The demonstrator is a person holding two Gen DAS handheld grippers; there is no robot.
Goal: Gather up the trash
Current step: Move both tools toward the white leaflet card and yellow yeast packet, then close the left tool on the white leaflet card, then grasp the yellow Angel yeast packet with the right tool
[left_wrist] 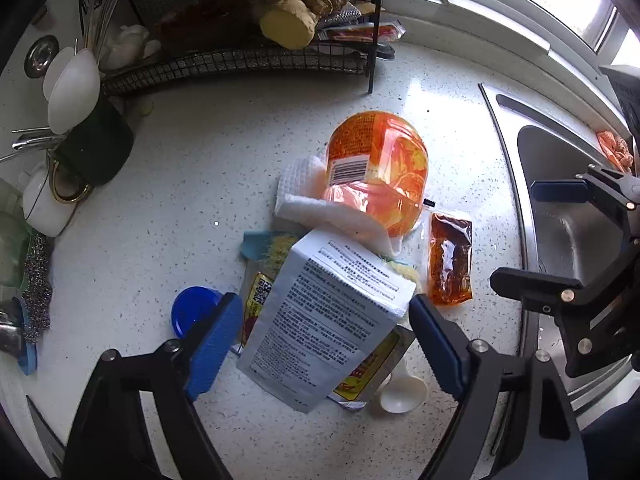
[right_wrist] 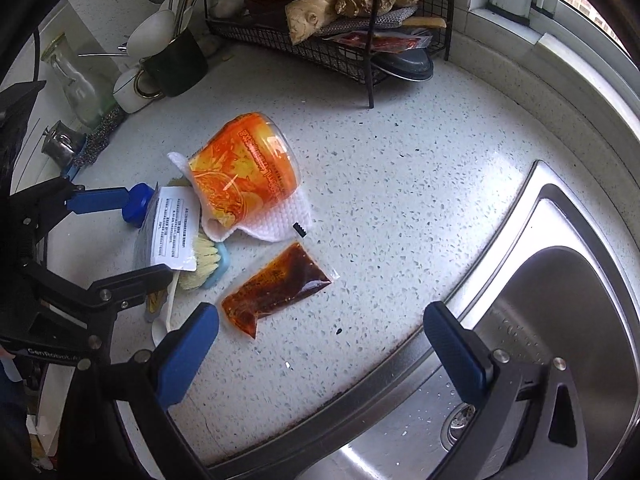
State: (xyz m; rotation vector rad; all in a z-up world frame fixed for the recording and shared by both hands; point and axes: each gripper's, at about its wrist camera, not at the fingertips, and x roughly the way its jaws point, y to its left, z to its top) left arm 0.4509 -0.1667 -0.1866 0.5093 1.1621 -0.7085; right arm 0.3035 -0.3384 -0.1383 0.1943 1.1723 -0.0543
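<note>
Trash lies heaped on the speckled counter [left_wrist: 180,208]: a silver pouch [left_wrist: 328,320] sits between the left gripper's [left_wrist: 324,344] parted, untouching pads, an orange cup [left_wrist: 378,172] just beyond. Ahead of the right gripper's [right_wrist: 320,340] wide-open, empty jaws lies a sauce packet [right_wrist: 276,292].

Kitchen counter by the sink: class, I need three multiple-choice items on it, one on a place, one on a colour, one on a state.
1. Where does the orange noodle cup lie?
A. in the sink
B. on the white cloth
C. in the wire rack

2. What colour is the bottle cap beside the silver pouch?
A. blue
B. green
C. red

3. How is the noodle cup?
A. upright
B. tipped on its side
C. crushed flat

Key: B, the cloth spreads under the cup; A, the cap is plainly blue; B, its side wall rests on the cloth.
</note>
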